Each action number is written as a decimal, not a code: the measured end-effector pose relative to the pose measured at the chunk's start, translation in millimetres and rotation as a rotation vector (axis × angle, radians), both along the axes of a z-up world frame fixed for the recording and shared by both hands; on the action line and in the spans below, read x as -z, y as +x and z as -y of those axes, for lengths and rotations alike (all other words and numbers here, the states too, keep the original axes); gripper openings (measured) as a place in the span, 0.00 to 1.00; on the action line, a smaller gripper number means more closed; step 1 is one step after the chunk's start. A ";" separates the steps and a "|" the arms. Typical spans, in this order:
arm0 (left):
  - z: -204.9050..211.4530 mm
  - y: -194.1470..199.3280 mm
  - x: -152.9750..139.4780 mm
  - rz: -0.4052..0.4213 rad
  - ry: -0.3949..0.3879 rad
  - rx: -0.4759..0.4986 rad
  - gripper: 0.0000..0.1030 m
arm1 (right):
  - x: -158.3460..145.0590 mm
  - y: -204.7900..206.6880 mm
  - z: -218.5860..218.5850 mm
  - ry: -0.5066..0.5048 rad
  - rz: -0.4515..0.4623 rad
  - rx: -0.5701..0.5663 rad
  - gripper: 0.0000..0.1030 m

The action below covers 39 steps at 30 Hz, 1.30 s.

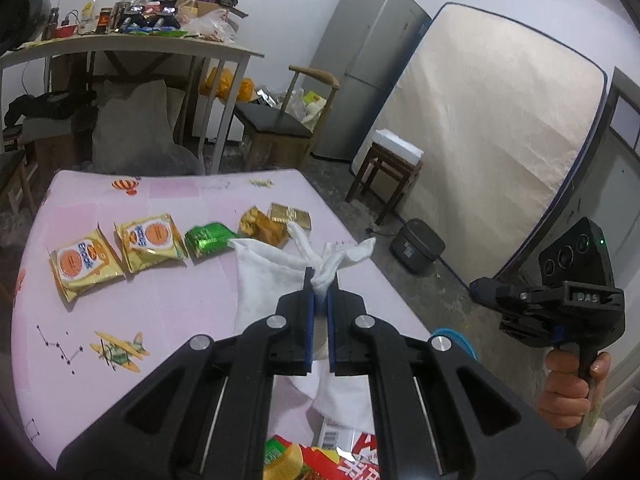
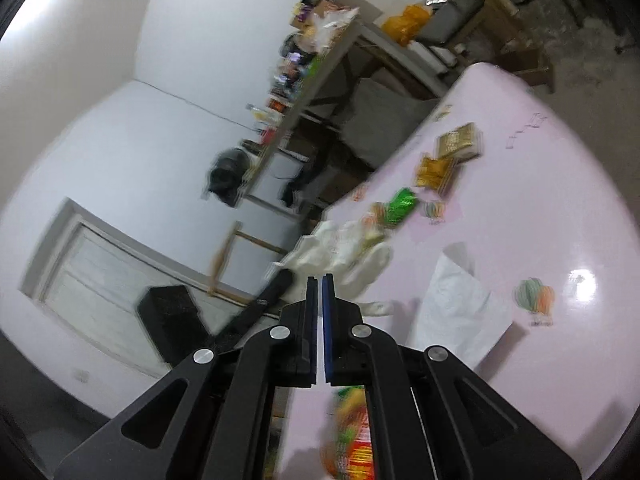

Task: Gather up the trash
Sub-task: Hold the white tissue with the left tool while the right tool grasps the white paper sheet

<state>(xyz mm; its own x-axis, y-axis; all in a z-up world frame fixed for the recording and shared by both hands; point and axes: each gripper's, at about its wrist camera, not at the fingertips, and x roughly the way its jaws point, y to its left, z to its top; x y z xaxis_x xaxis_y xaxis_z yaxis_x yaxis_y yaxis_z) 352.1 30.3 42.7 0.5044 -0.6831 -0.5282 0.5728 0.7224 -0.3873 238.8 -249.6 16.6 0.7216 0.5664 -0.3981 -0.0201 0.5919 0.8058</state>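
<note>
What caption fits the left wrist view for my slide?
Left gripper shut on a white bag over the pink table, wrappers lined up behind.

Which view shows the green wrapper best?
Left wrist: the green wrapper is sharp, lying on the pink table between yellow and gold packets. In the right wrist view it is small and motion-blurred.

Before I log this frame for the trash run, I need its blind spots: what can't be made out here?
- Red snack packet: left wrist view, cut off by the bottom edge and covered by the left gripper.
- White bag: its mouth is bunched, contents hidden.
- Right gripper: right wrist view, motion blur hides whether the nearly closed jaws pinch anything.
- Wrappers: print smeared.
</note>
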 end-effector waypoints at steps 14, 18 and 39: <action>-14.9 3.6 24.0 -0.054 0.021 -0.057 0.03 | 81.6 45.3 21.1 -0.096 -0.539 -0.035 0.57; -15.7 4.3 29.5 -0.067 0.020 -0.055 0.03 | 105.9 53.1 29.5 -0.043 -0.651 -0.005 0.62; -17.4 12.6 44.3 -0.106 0.010 -0.056 0.03 | 113.8 77.4 26.1 -0.035 -0.600 0.034 0.05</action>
<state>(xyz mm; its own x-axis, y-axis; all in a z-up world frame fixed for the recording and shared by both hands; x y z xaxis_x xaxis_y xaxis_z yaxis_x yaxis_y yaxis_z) 364.7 47.7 -1.6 0.4827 -0.6493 -0.5877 0.4872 0.7567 -0.4359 316.2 -275.7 -97.3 0.3829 0.5259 -0.7595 0.4515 0.6108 0.6505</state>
